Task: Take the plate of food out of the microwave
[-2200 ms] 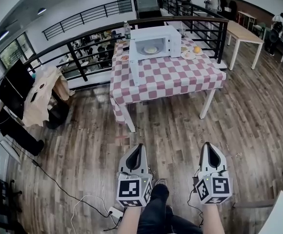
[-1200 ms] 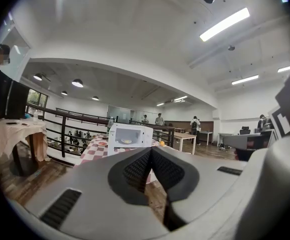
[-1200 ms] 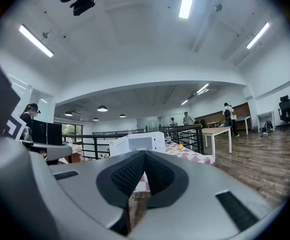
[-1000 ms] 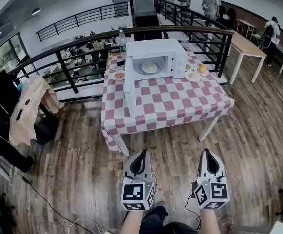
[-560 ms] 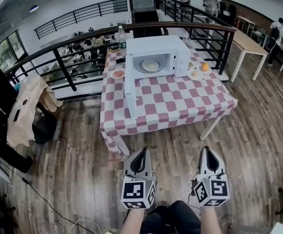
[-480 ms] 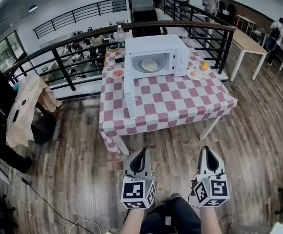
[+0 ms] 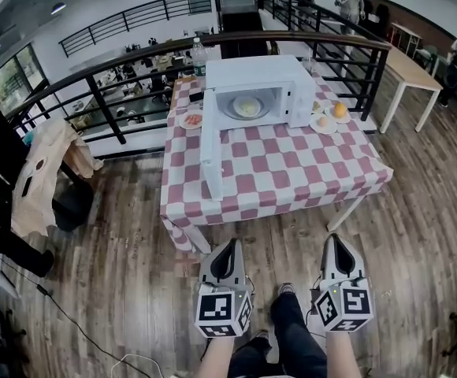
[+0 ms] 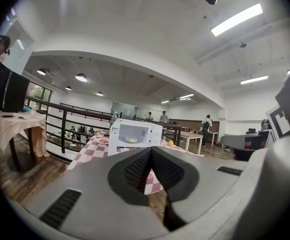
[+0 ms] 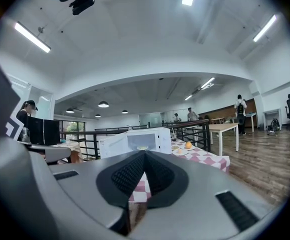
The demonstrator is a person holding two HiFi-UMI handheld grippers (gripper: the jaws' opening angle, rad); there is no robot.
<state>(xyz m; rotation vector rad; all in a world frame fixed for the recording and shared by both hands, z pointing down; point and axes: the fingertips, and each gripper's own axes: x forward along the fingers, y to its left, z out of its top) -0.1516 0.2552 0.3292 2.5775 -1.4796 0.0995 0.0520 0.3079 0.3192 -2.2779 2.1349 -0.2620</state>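
Observation:
A white microwave (image 7: 256, 87) stands at the back of a table with a red-and-white checked cloth (image 7: 276, 172). Its door (image 7: 210, 157) hangs wide open to the left. Inside lies a plate of pale food (image 7: 247, 106), also seen as a plate of food (image 8: 131, 139) and as a plate of food (image 9: 143, 147) in the gripper views. My left gripper (image 7: 230, 247) and right gripper (image 7: 332, 242) hover over the wooden floor well short of the table. Both are shut and empty.
A small plate (image 7: 191, 120) sits left of the microwave; a plate with an orange (image 7: 327, 119) sits right of it. A black railing (image 7: 102, 101) runs behind the table. A draped side table (image 7: 51, 164) stands at left. People stand far back.
The table and microwave have drawn closer and shifted a little right in the head view as I walk forward. Both grippers stay shut and side by side.

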